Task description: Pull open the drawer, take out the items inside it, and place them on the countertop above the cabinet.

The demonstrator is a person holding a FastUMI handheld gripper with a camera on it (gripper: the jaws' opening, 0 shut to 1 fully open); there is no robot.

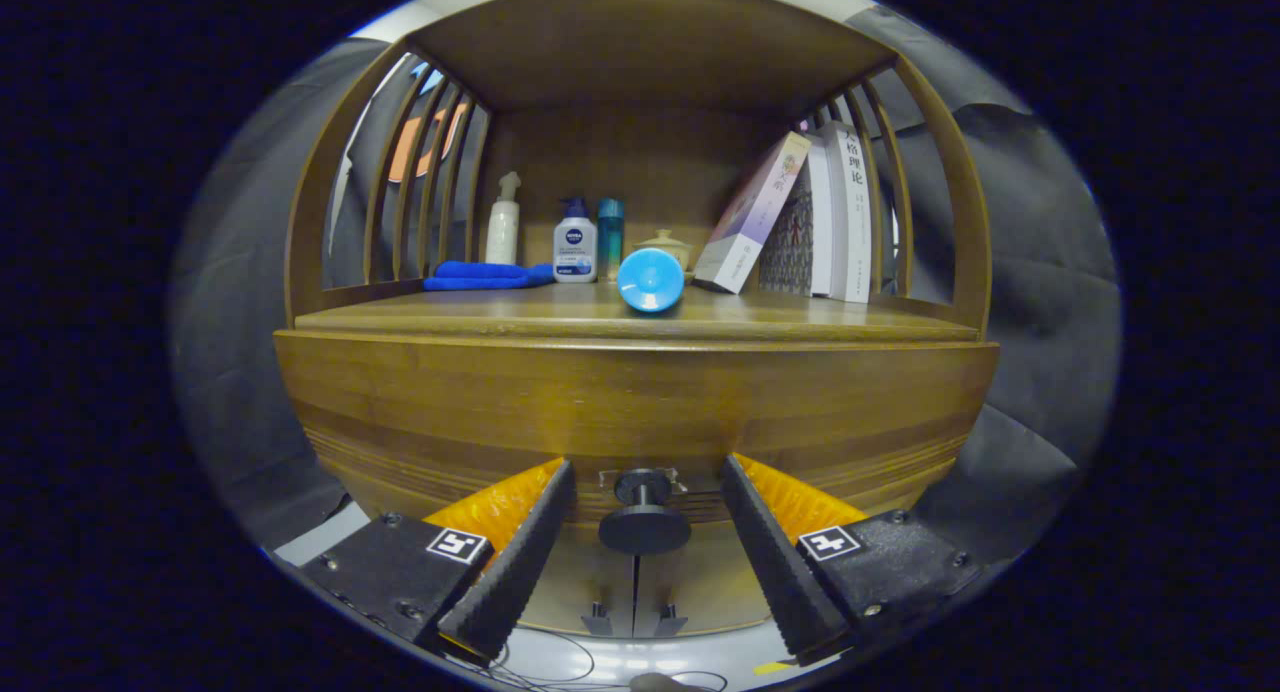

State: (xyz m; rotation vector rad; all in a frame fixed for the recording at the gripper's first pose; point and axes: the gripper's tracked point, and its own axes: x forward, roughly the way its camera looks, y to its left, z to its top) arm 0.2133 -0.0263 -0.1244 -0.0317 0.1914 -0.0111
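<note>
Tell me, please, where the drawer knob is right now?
In the gripper view, the drawer knob sits between the open gripper fingers, untouched, below the countertop.

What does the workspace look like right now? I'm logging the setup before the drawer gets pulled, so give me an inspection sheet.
Surface: wooden countertop above the drawer, bare along its front edge.
Job's things: drawer shut; its dark round knob sits between the fingers, untouched. Contents hidden.
Clutter: blue cloth, white pump bottle, blue-capped bottle, teal bottle, blue cup lying on its side, small lidded pot, leaning books.
Grippers: tongs open, fingers either side of the knob.
Cables: thin wires on the floor below.
Surroundings: slatted cabinet sides, black cloth wall.
</note>
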